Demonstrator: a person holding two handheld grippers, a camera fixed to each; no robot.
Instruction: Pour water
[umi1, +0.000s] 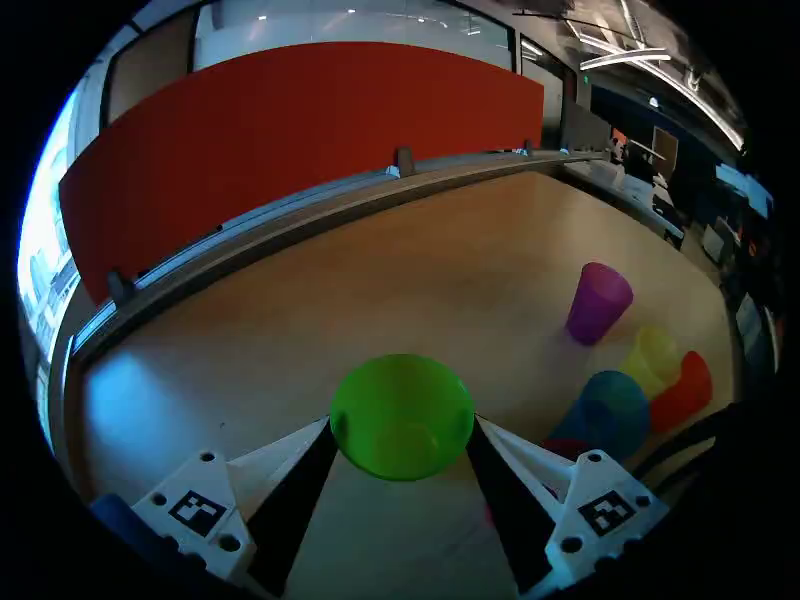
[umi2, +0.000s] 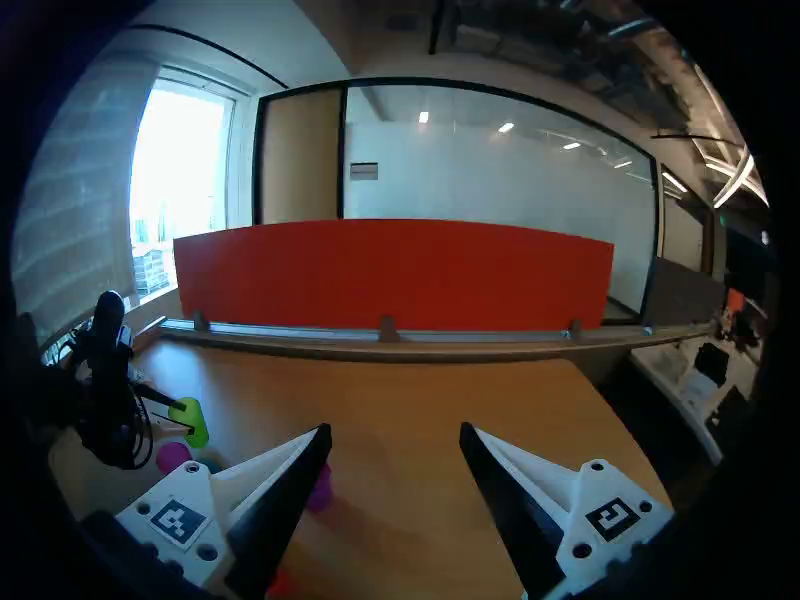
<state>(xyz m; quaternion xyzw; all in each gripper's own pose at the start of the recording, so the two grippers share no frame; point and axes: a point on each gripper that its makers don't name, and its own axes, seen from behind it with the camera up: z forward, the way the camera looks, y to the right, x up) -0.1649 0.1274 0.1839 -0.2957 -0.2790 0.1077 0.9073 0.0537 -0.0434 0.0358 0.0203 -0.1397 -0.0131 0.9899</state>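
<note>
1. Two claws work over a wooden bench (umi1: 420, 270). The left claw (umi1: 400, 428) is closed on a green cup (umi1: 402, 415), with a finger pressed to each side.
2. That cup is tipped so one round end faces the camera; which end, I cannot tell.
3. Off to its right, a purple cup (umi1: 598, 303) stands upright on the bench. A yellow cup (umi1: 652, 358), a red cup (umi1: 685, 392) and a blue cup (umi1: 610, 410) are bunched nearby.
4. The right claw (umi2: 395, 432) gapes wide and holds nothing, pointing across the bench toward a red partition (umi2: 400, 275).
5. From there, the green cup shows far left, near a pink cup (umi2: 172, 455).

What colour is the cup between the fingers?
The cup is green; left gripper view shows it best.
</note>
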